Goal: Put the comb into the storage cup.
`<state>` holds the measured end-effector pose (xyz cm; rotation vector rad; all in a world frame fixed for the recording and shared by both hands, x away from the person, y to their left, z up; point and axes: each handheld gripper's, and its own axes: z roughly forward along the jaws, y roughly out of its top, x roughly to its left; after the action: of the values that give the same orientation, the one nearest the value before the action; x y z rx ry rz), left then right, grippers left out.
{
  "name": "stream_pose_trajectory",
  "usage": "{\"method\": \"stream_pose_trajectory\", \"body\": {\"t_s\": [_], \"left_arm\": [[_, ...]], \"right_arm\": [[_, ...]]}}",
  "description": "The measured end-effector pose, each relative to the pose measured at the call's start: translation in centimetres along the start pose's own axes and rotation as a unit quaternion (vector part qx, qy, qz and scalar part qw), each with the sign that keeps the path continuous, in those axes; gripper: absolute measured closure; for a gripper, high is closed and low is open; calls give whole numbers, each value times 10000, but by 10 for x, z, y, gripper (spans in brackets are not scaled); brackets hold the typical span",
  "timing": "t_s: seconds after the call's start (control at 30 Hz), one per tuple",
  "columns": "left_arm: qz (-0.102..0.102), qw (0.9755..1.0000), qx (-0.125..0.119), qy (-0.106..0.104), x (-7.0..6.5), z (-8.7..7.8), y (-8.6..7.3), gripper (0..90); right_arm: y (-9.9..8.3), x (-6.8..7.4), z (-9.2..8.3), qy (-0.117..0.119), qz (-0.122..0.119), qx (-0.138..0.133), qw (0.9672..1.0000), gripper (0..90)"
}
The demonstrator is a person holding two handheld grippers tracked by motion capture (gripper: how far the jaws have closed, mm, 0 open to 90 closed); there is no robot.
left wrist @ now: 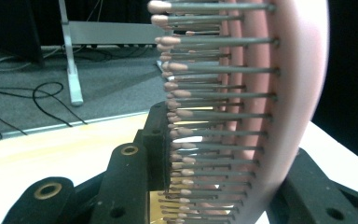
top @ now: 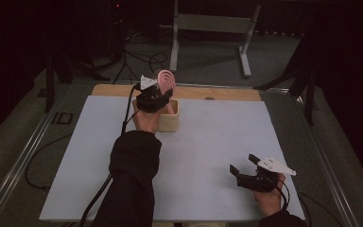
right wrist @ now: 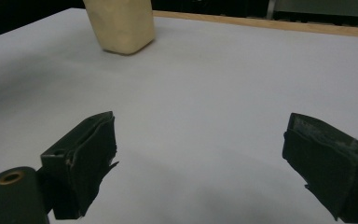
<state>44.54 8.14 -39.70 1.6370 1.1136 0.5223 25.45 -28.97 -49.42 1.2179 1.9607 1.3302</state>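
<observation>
Left tongs point(top: 163, 92) clamp a pink hairbrush point(top: 166, 81) upright above a beige holder point(top: 168, 122); right tongs point(top: 244, 166) rest open and empty, well apart on the tabletop point(top: 208, 142).

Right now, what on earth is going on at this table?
A person is working with a hand-held gripper in each hand. The left gripper is clamped on a pink hairbrush, held upright with its handle down in a small beige holder at the far side of the white table. The right gripper rests near the front, jaws open and empty.
</observation>
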Motion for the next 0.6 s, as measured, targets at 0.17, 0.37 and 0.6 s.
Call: {"method": "stream_pose_trajectory", "body": {"t_s": [0.17, 0.37, 0.6], "left_arm": [[-49, 10000, 66, 10, 2, 2, -6, 642], [-41, 9999, 109, 16, 1, 5, -11, 639], [-102, 9996, 259, 37, 4, 10, -19, 637]], "right_arm": [[0, 1, 0, 6, -4, 18, 10000, 97], [0, 1, 0, 6, 3, 16, 10000, 96], [0, 1, 0, 13, 3, 9, 10000, 96]]}}
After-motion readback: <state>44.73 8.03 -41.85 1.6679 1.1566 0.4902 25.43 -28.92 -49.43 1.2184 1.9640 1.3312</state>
